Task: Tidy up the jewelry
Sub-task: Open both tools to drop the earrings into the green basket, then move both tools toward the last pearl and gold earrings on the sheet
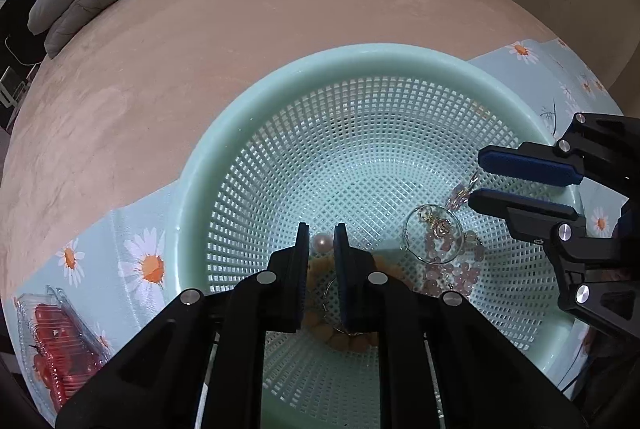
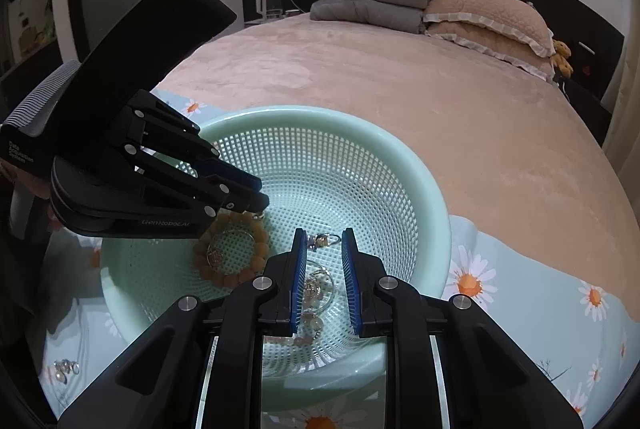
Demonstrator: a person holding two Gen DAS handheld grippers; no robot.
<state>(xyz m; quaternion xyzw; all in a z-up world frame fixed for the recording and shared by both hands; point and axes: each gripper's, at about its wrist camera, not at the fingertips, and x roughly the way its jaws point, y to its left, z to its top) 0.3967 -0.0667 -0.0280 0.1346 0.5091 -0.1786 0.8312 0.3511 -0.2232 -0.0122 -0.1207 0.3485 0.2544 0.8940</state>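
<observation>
Inside round mint-green plastic mesh basket (image 1: 248, 133) on bed: left tongs (image 1: 321, 235) parted around white pearl bead (image 1: 322, 242), above orange beaded bracelet (image 2: 230, 253); right tongs (image 2: 323, 247) released over pink beaded bracelet (image 1: 452, 261) and thin silver hoop (image 1: 434, 234).

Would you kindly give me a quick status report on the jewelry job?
Left gripper and right gripper open, low inside the green basket. Orange bead bracelet, pink bracelet, pearl loose inside. Nothing gripped.
</observation>
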